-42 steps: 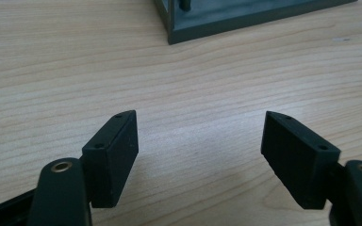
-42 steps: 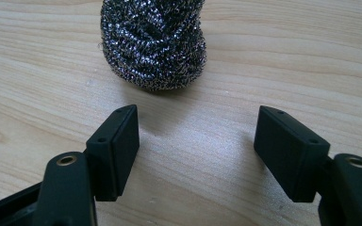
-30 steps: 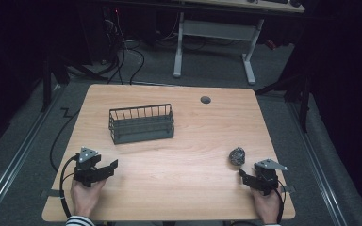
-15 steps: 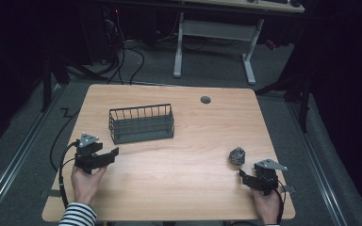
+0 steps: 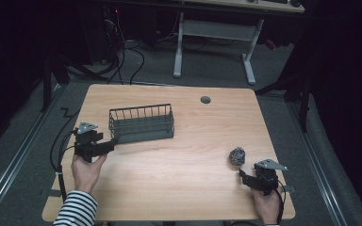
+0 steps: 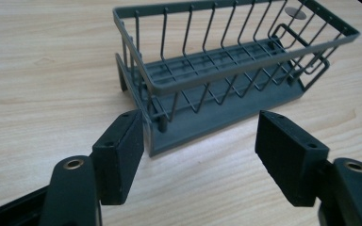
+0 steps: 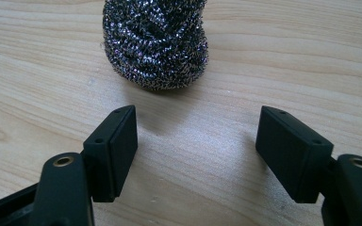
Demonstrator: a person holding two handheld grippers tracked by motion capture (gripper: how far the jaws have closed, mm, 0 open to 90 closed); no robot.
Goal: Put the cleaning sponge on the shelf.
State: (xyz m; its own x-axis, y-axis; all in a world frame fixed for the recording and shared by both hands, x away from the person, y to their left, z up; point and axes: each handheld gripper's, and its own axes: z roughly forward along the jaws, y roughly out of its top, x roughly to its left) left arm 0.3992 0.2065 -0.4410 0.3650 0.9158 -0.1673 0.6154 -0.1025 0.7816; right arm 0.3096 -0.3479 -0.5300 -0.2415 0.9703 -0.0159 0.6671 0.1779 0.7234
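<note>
Dark room, grey floor with cables, a second desk frame [image 5: 214, 44] behind; pale wooden worktop [image 5: 179, 188] with a round grommet [image 5: 205, 100] near its far edge. Grey wire basket [image 5: 141, 123], upright, left of centre, nothing in it; steel wool scourer [image 5: 237, 156] lying near the right front, well apart from the basket. Left gripper [image 5: 109, 144] just beside the basket's near corner, jaws spread and just closing a little, nothing between; right gripper [image 5: 241, 174] just short of the scourer, jaws spread, unobstructed, not touching.
</note>
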